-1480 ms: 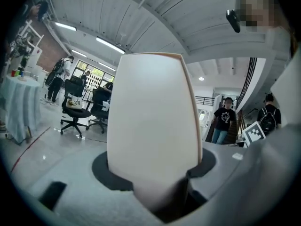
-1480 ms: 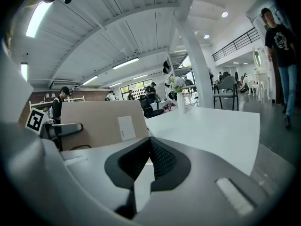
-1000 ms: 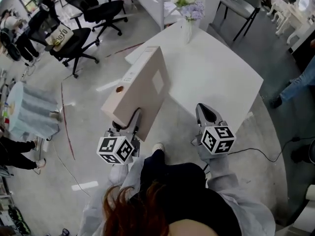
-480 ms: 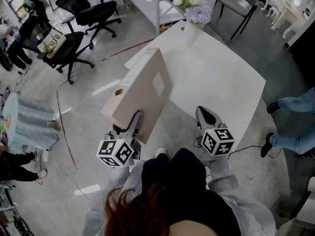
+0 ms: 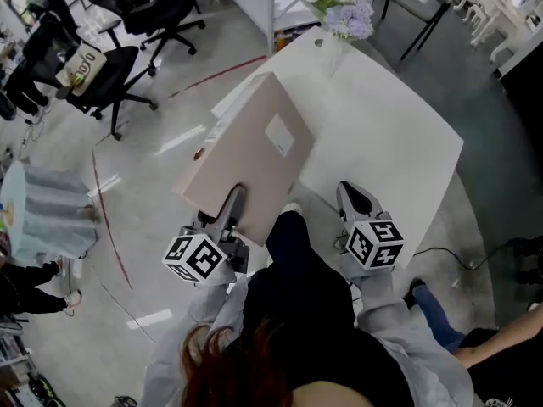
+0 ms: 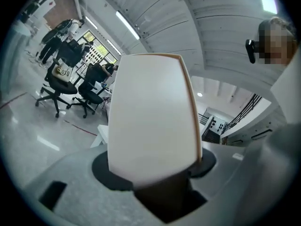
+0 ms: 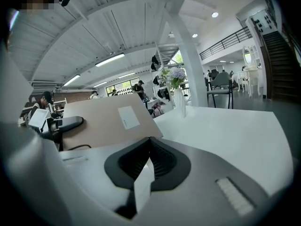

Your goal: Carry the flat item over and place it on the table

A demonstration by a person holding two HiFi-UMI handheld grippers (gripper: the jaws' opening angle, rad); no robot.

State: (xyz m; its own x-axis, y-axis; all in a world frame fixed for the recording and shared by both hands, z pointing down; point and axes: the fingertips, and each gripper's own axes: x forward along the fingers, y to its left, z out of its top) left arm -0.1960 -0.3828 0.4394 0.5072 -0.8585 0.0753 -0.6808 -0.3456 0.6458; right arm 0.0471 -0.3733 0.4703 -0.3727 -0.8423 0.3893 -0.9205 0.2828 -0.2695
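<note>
Jaws of left gripper (image 5: 231, 202) clamp flat box (image 5: 254, 147) edge; right gripper (image 7: 147, 160) jaws closed.

The table (image 5: 382, 134) lies bare across its middle and right side, open to a reach from the near edge. A vase of flowers (image 5: 344, 19) blocks the far corner, and the tilted box (image 5: 246, 155) fills the left edge. Chairs (image 5: 161, 15) stand well apart.

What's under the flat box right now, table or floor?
Both: the flat box, clamped in the left gripper, hangs over the left edge of the white table and over the grey floor. It covers that edge, so whether it touches the table cannot be seen.
</note>
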